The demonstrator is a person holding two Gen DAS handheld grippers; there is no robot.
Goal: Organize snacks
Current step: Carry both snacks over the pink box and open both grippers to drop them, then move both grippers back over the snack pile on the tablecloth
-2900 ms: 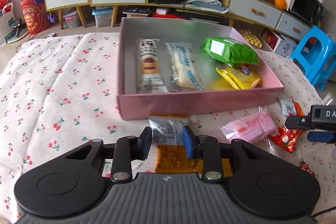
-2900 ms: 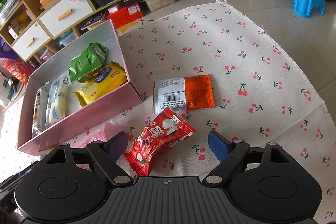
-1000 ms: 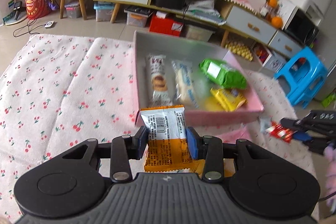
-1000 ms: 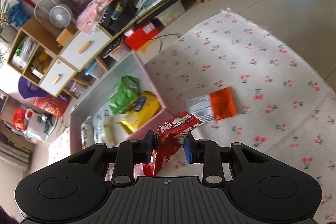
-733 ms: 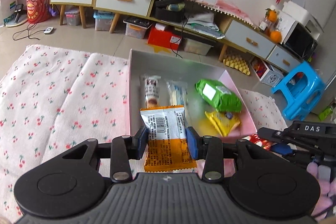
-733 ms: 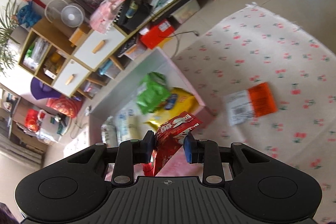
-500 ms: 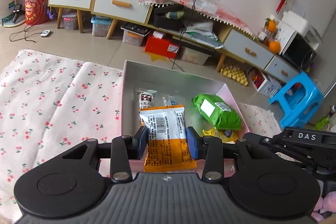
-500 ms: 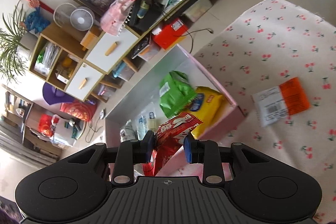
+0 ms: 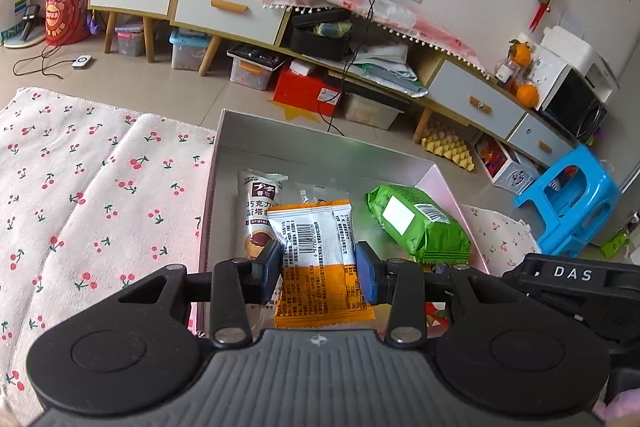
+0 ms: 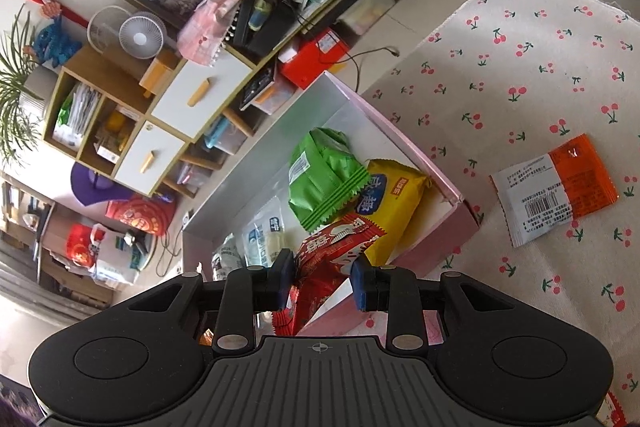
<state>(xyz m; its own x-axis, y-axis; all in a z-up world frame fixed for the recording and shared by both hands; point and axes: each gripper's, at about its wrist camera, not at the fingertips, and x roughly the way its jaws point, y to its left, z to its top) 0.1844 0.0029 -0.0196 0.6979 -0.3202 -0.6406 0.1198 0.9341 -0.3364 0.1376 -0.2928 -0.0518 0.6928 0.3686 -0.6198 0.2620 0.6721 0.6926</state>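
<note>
The left gripper (image 9: 316, 269) is clamped on a white-and-orange foil snack packet (image 9: 318, 267), held above the open pink cardboard box (image 9: 276, 143) that sits on the cherry-print cloth (image 9: 80, 195). At 11 o'clock of that packet lies a chocolate-biscuit wrapper (image 9: 259, 215), at 2 o'clock a green crinkled bag (image 9: 416, 223). The right gripper (image 10: 322, 281) pinches a red snack packet (image 10: 332, 255) over the box's near wall, with a yellow bag (image 10: 394, 203) at 1 o'clock and 1 orange-and-white sachet (image 10: 554, 189) on the cloth at 3 o'clock.

Bright, even daylight — soft shadows, sharp focus, strong fisheye bending at the edges.
</note>
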